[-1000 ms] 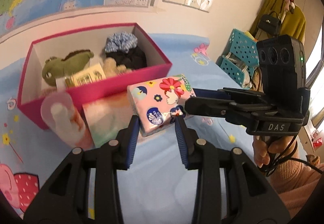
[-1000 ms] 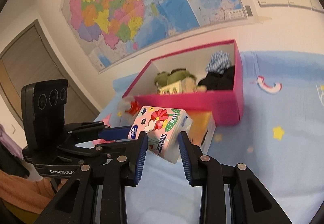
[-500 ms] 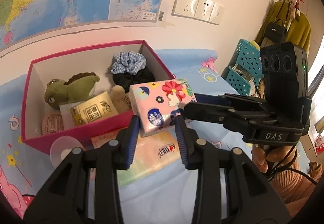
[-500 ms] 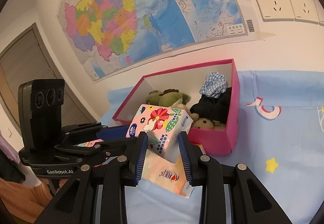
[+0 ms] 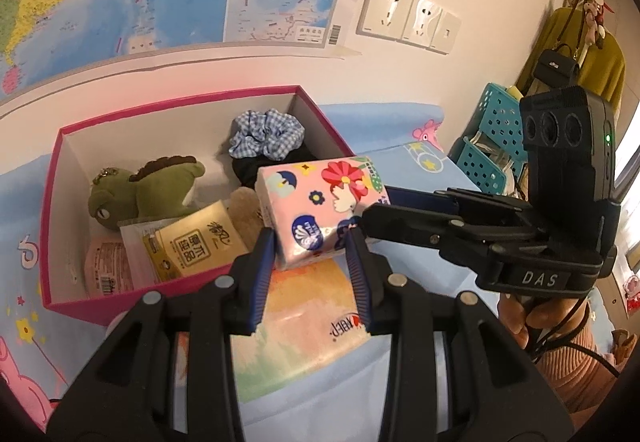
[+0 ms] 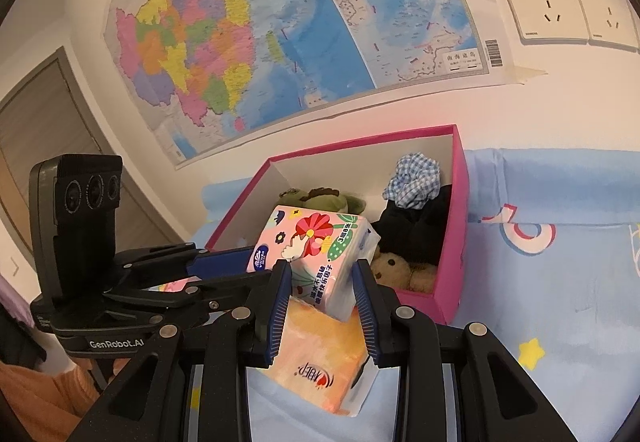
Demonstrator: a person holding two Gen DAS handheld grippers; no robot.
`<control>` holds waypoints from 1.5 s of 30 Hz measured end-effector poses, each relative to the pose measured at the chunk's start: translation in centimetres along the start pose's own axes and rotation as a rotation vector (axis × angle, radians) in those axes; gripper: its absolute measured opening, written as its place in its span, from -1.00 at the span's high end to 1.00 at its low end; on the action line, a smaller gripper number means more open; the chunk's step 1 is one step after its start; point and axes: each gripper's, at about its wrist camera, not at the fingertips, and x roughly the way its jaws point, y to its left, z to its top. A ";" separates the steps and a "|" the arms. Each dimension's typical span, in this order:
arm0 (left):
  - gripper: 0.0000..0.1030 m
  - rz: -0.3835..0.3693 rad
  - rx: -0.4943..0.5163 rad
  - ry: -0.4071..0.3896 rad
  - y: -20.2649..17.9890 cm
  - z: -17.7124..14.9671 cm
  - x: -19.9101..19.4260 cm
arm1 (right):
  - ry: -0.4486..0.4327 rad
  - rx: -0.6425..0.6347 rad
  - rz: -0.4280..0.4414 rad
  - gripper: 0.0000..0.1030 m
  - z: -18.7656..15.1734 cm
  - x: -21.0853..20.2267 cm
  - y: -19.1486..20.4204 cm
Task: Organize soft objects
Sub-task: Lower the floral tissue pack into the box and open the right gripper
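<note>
pink floral tissue pack (image 5: 320,198), magenta box (image 5: 168,106), blue-checked scrunchie (image 5: 266,132)

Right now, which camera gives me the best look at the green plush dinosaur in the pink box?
The left wrist view: the green plush dinosaur lies fully exposed in the pink box, head to back ridge. The right wrist view shows only its top, the rest hidden behind the floral tissue pack.

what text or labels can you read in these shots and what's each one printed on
"DAS": white label on the black right gripper body.
"GenRobot.AI": white print on the black left gripper body.
"3层8张": green patch on the pink flowered tissue pack; its other Chinese lines are too blurred to read.
Orange tissue pack: red logo, upside down, unreadable.
Yellow sachet in the pink cardboard box: Chinese characters, unclear.
Wall map: labels too small.
</note>
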 end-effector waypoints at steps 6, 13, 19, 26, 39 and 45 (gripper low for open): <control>0.27 0.010 -0.008 0.006 0.4 0.6 0.6 | 0.003 0.000 -0.006 0.36 0.4 0.6 -0.3; 0.27 0.014 -0.023 0.021 0.6 0.9 1.5 | -0.001 0.005 -0.013 0.36 0.9 1.1 -0.7; 0.27 0.036 -0.028 0.043 1.0 1.3 2.6 | 0.008 0.007 -0.028 0.36 1.4 1.9 -1.0; 0.27 0.057 -0.046 0.063 1.6 2.0 3.8 | 0.025 0.024 -0.039 0.36 1.7 3.0 -1.6; 0.26 0.113 -0.075 0.063 2.4 2.0 4.1 | 0.015 -0.002 -0.144 0.05 1.3 3.5 -1.1; -0.34 0.148 -0.030 -0.077 1.9 0.3 0.0 | -0.026 -0.045 -0.159 0.01 0.1 1.3 0.3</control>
